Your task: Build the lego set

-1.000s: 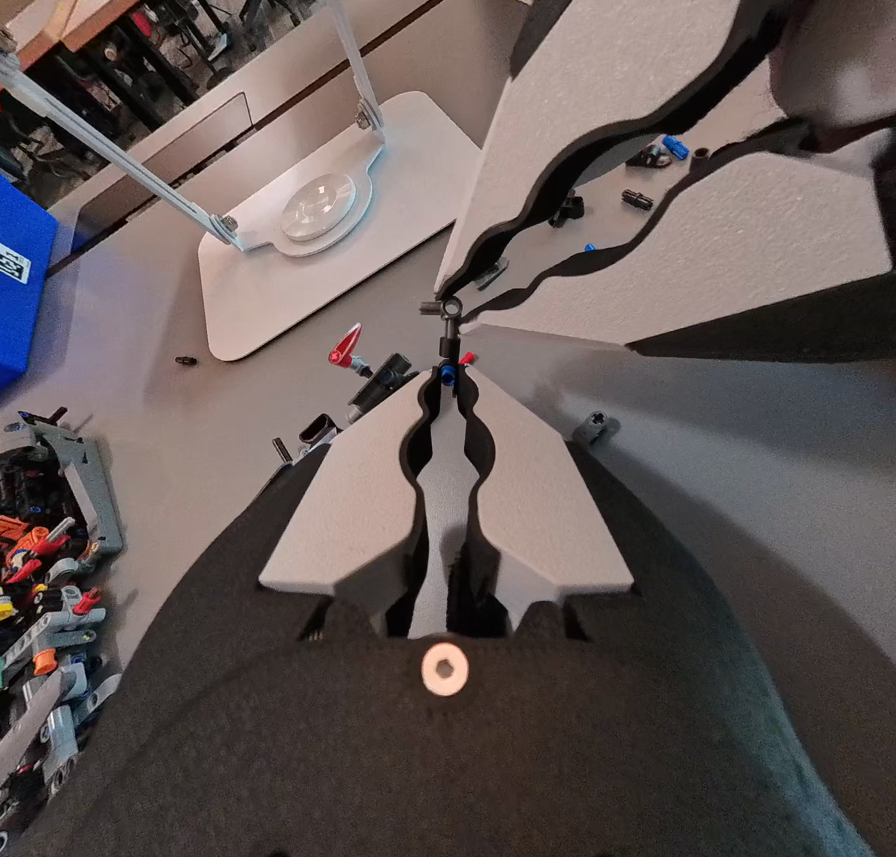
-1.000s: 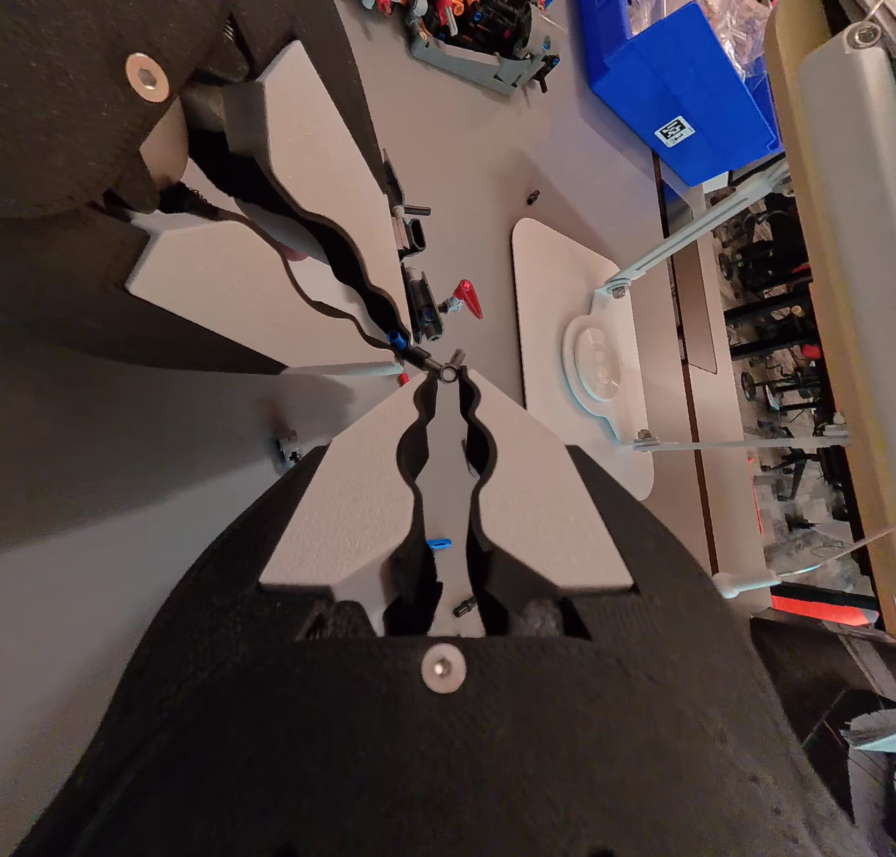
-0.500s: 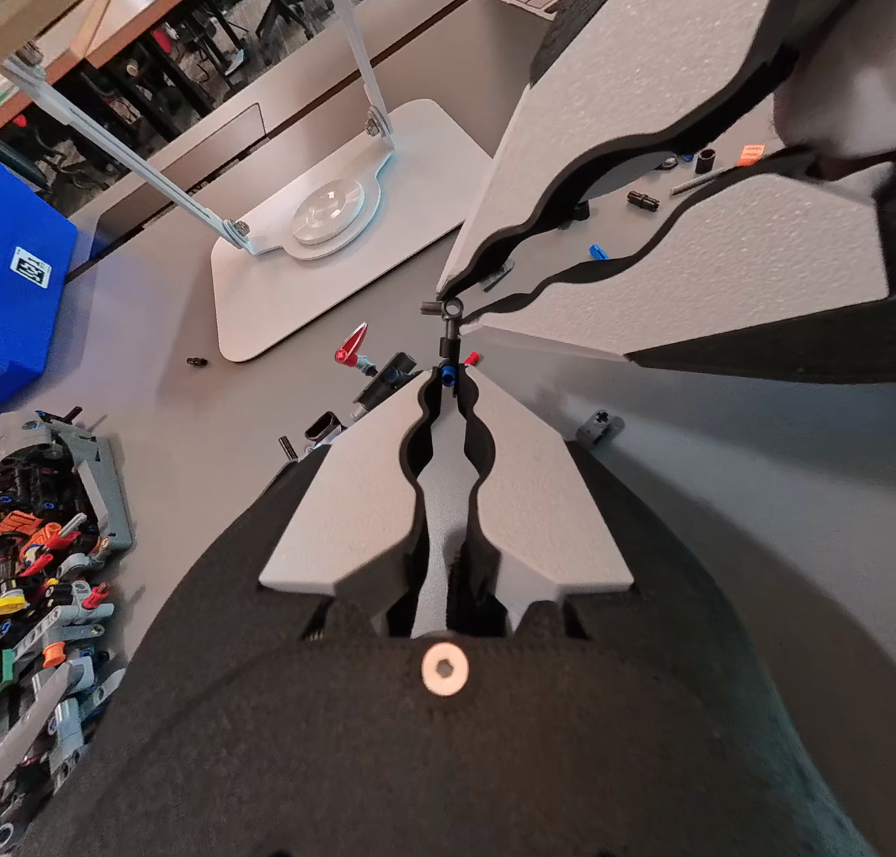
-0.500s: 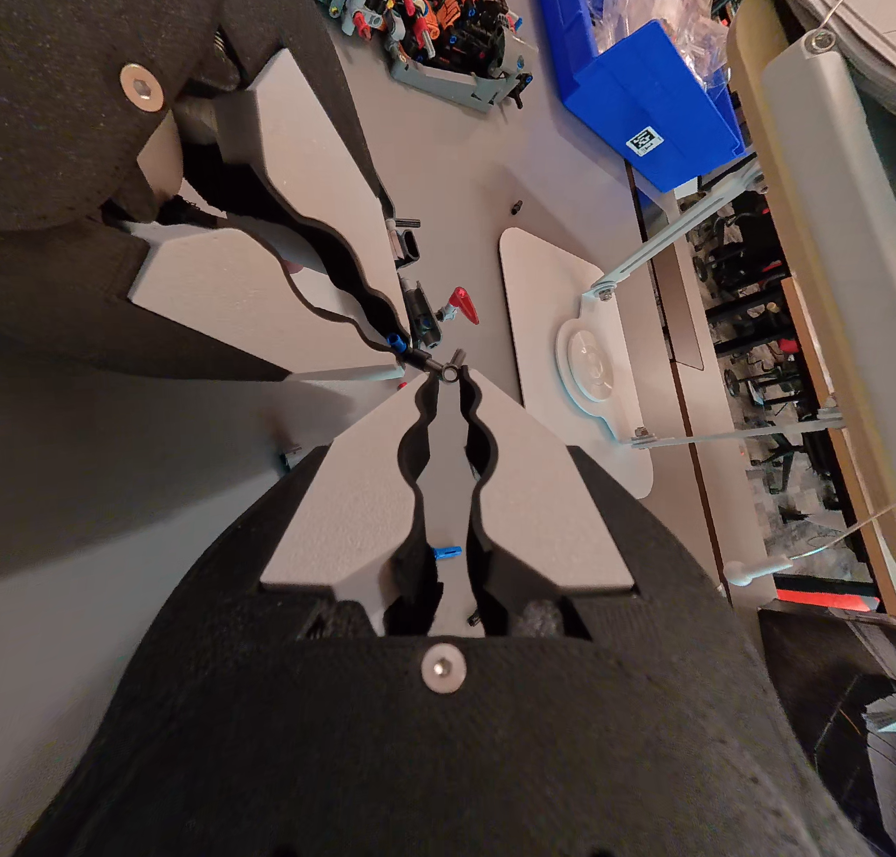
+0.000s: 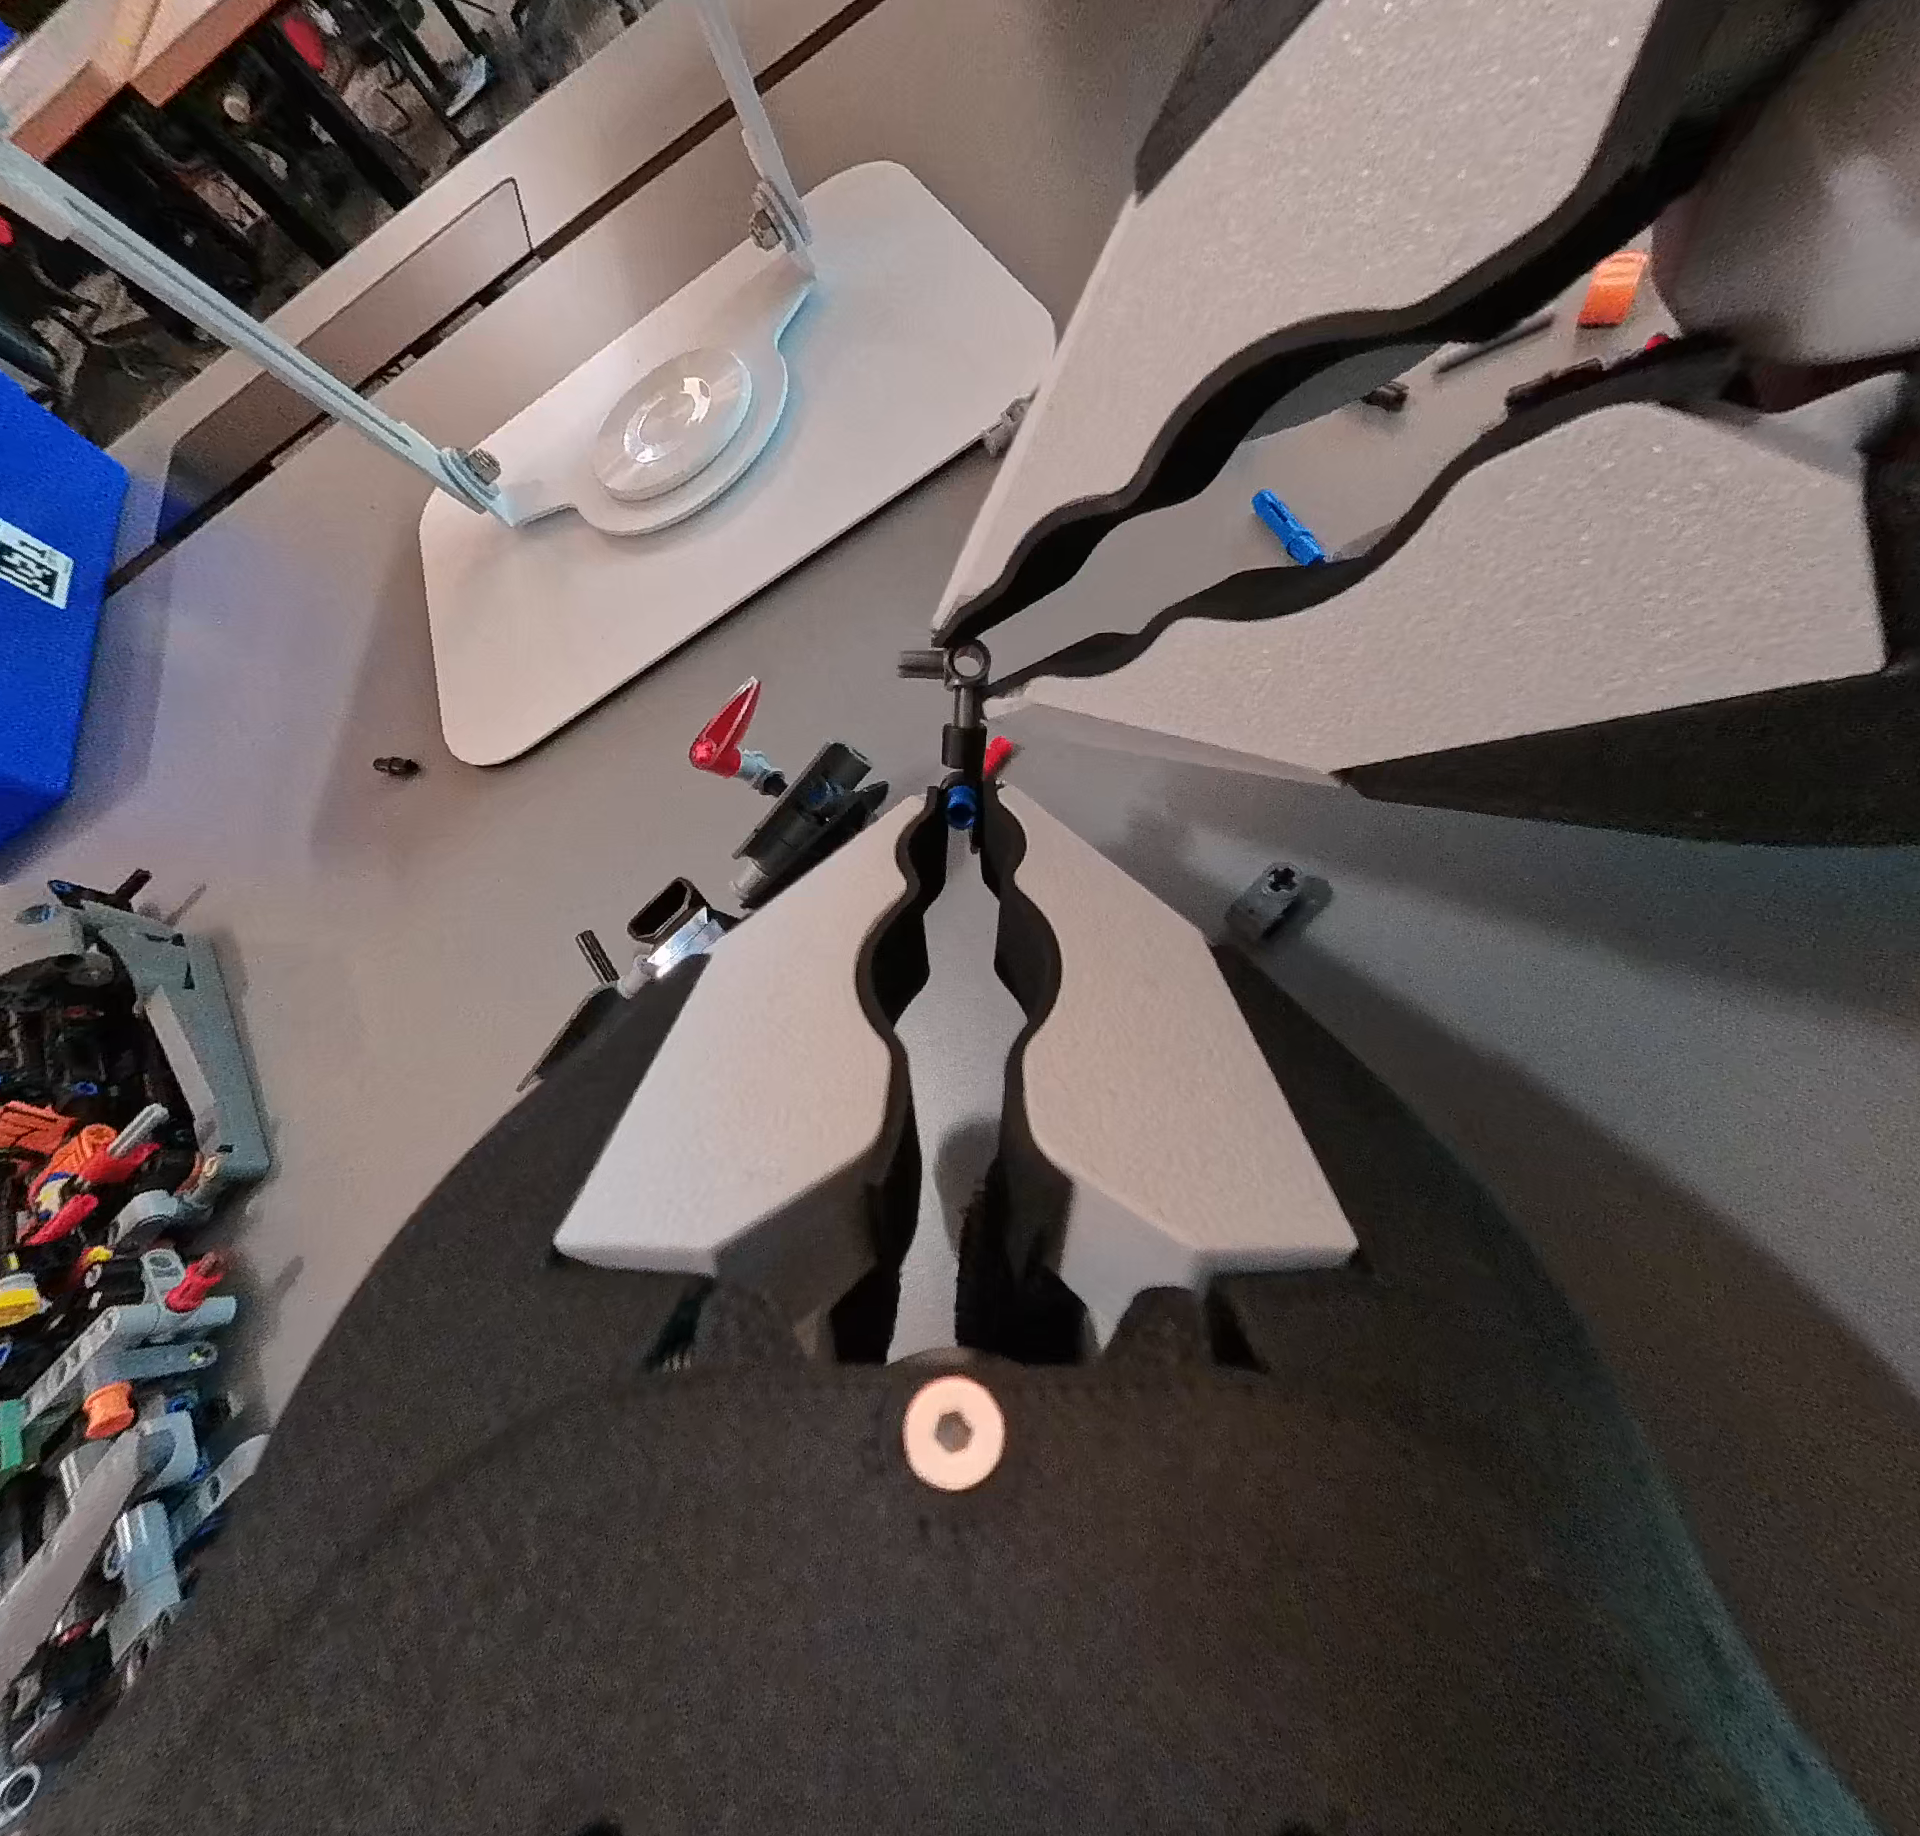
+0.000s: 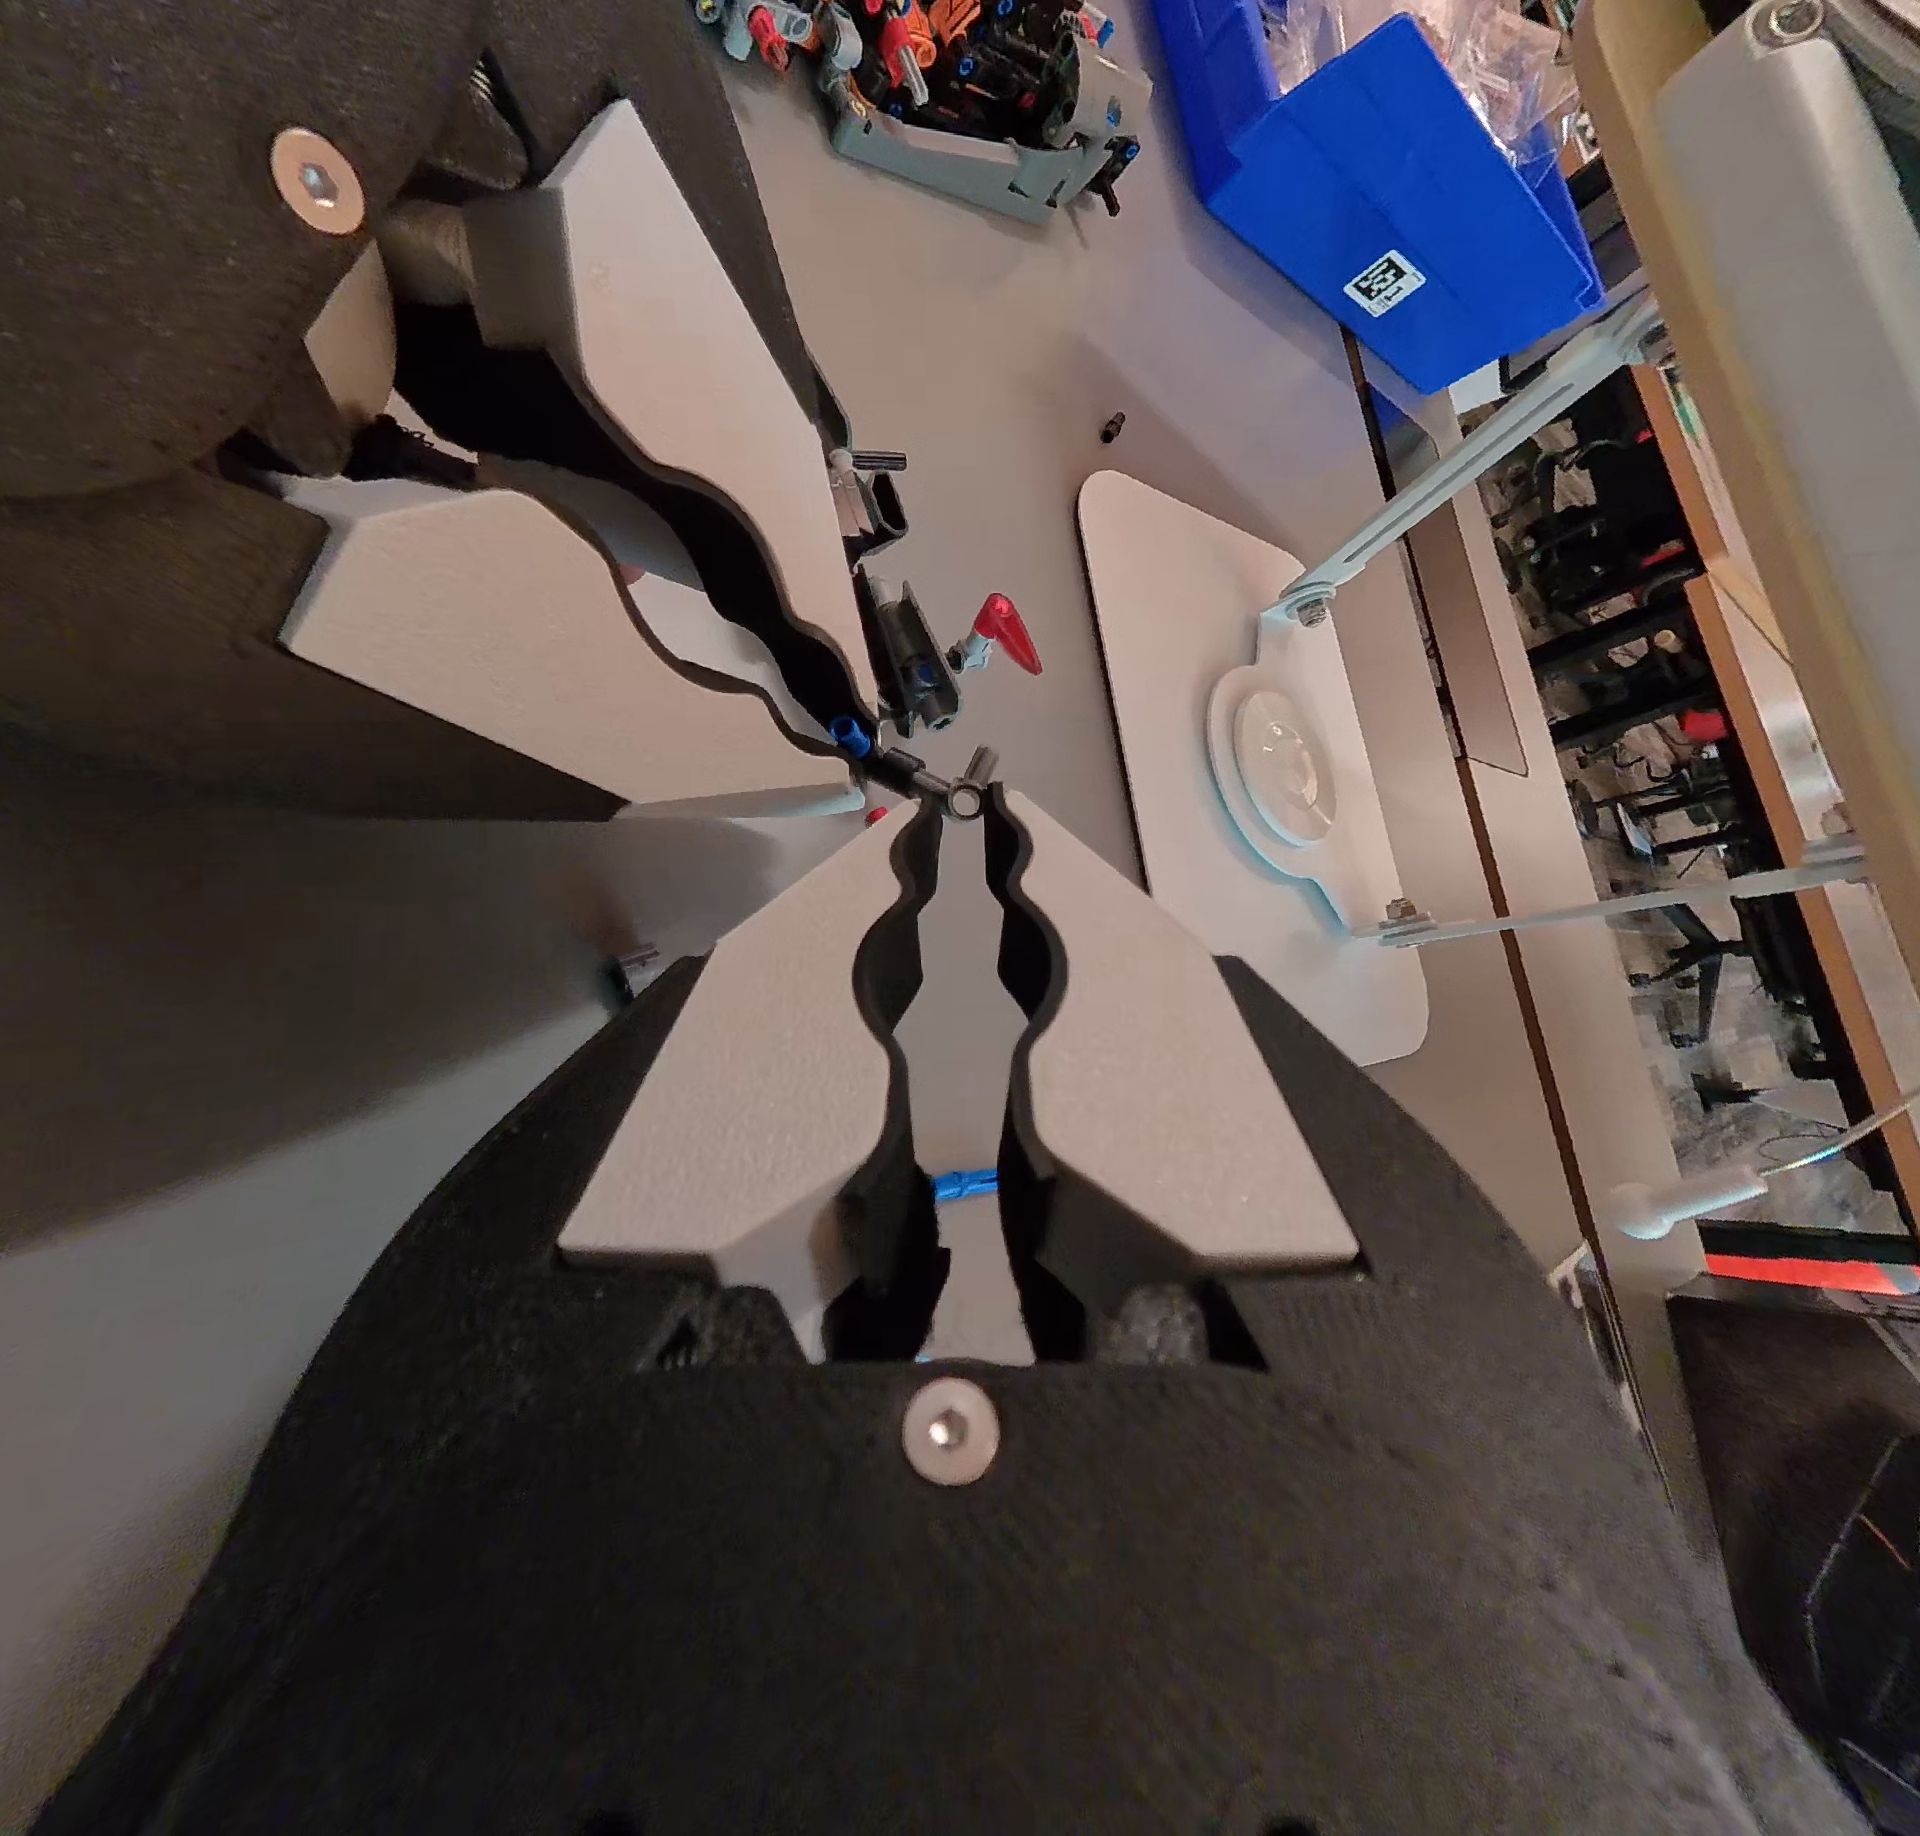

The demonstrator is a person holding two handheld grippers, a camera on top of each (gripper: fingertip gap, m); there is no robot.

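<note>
Two grippers, one small assembly between them, held above the table (image 5: 343,882). Far left, we log the partly built model (image 5: 94,1194), many parts fitted, clearly unfinished. Next, loose parts: a red piece (image 5: 730,742) and a black sub-assembly (image 5: 805,815). Centre, our left gripper (image 5: 961,815) has its fingers pinching the blue pin end of the black connector (image 5: 964,706). Right, our right gripper (image 6: 961,810) pinches its ring end. We judge this joining midway, much building left.

A white stand base (image 5: 727,498) (two metal struts) sits near a blue bin (image 6: 1382,197).
</note>
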